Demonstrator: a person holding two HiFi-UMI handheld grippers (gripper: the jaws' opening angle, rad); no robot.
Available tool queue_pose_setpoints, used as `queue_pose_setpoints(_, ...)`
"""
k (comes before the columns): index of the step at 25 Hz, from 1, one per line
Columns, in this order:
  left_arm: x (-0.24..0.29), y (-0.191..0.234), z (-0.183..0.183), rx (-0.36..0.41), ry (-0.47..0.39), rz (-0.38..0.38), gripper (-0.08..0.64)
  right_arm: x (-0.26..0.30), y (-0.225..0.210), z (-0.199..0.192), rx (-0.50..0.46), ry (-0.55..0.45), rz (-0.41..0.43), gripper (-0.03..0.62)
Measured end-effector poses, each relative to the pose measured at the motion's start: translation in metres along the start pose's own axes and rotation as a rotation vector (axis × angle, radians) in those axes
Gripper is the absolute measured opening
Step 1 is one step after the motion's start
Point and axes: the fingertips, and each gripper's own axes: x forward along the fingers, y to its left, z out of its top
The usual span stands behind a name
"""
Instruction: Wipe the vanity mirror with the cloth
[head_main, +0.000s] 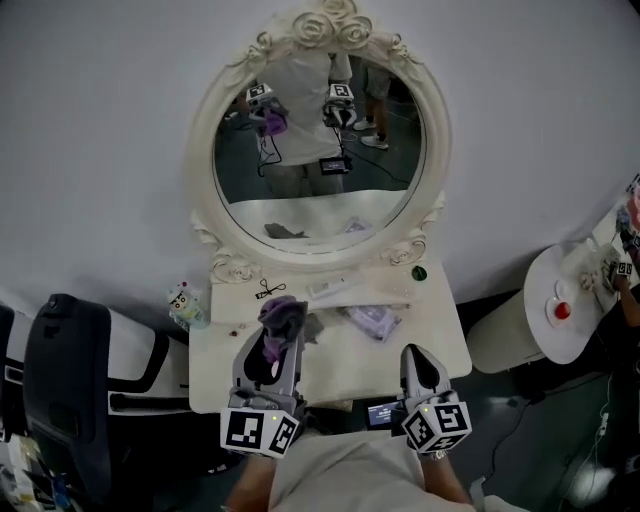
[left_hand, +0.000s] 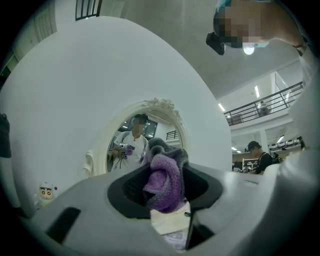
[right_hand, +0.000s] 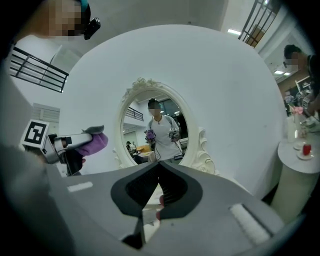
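Left gripper: jaws clamped on the purple cloth, which bunches out past the tips toward 12 o'clock.
Right gripper: jaws pressed together, nothing between them; at 3 o'clock of the left one.
Cloth: above the table, well apart from the glass.
Mirror: oval, cream carved frame, upright at 12 o'clock behind the table.
Table: white; plastic packet near its middle, small figurine at 9 o'clock.

Cloth purple and grey; mirror frame cream with carved roses; table white; wall pale grey; chair black.
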Motion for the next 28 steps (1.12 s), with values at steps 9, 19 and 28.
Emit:
queue_pose_setpoints(9,0.098,-0.005,0.040,0.023,-0.017,-0.117,0.161,0.040,-0.028,0.015,0.012,-0.014,-0.111,0.008)
queue_pose_setpoints(19,0.230,-0.048,0.125,-0.002,-0.107,-0.208,0.161,0.078,-0.081,0.054,-0.073,-0.017,-0.095,0.008)
queue_pose_setpoints(28,0.314,-0.080,0.172,0.077,-0.173,-0.198,0.161,0.088,-0.132,0.069,-0.027,-0.053,-0.127,0.008)
